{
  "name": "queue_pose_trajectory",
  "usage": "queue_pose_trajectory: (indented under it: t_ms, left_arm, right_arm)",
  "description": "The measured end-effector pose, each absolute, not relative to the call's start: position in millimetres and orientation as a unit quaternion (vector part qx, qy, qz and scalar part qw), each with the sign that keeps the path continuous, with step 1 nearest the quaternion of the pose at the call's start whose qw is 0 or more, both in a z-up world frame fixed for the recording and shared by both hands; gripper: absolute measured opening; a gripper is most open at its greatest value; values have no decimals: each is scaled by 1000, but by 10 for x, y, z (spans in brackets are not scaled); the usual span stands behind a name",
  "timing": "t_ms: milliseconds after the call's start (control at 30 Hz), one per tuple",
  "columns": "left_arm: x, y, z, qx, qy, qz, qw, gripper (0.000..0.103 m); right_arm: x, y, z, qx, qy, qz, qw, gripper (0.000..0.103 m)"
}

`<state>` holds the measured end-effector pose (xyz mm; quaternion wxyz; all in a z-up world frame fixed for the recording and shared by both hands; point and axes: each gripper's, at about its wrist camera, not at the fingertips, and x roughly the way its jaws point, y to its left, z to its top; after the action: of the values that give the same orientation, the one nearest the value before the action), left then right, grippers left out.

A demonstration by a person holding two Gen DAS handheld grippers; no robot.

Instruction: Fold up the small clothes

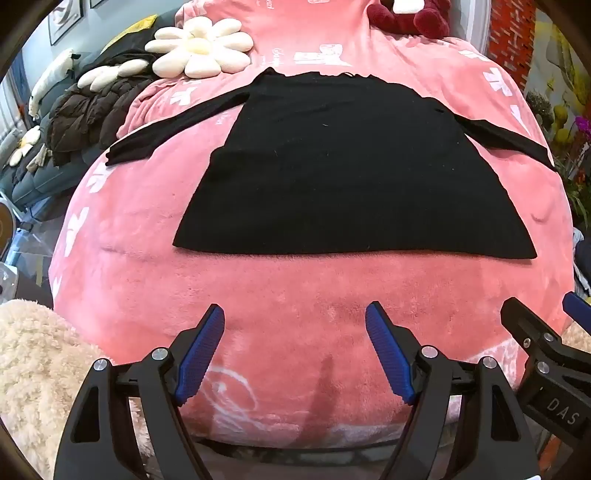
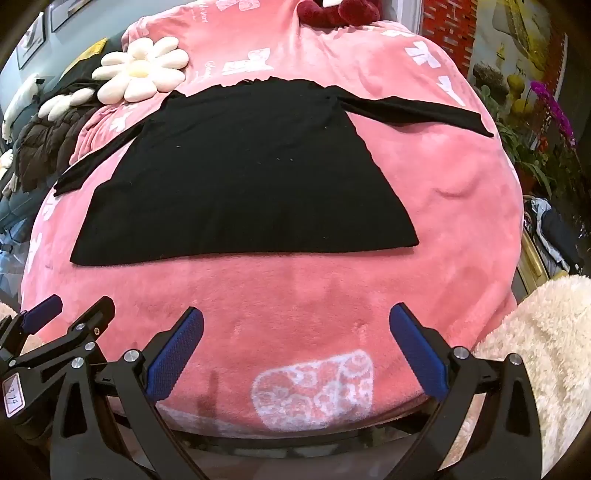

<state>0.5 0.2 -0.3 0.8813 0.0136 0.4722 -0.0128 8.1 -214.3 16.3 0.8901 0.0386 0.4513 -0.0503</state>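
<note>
A black long-sleeved top (image 1: 343,170) lies flat on a pink fleece blanket (image 1: 288,295), hem toward me, both sleeves spread out to the sides. It also shows in the right wrist view (image 2: 243,184). My left gripper (image 1: 295,317) is open and empty, held above the blanket's near edge, short of the hem. My right gripper (image 2: 295,317) is open and empty, also short of the hem. The right gripper shows at the right edge of the left wrist view (image 1: 543,314), and the left gripper at the left edge of the right wrist view (image 2: 74,306).
A white daisy cushion (image 1: 201,48) lies beyond the top's left sleeve, with a dark puffer jacket (image 1: 85,114) further left. A dark red plush (image 1: 406,16) sits at the far end. Cream fluffy fabric (image 1: 33,362) flanks the near corners. Flowers (image 2: 550,107) stand at right.
</note>
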Motion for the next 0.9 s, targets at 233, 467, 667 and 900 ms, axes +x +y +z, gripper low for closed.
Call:
queue_pose_trajectory:
  t_ms: [233, 467, 667, 900]
  left_arm:
    - [53, 52, -21, 9, 476, -21, 879, 75]
    - [8, 1, -48, 23, 470, -12, 882, 75]
    - [8, -19, -50, 26, 470, -11, 882, 75]
    - [7, -37, -58, 28, 468, -11, 883, 75]
  right_arm:
    - [77, -2089, 151, 34, 454, -50, 889, 98]
    - [71, -2037, 170, 17, 452, -47, 891, 98]
    - [73, -2042, 163, 15, 452, -47, 891, 98]
    - [69, -2040, 158, 15, 452, -48, 891, 98]
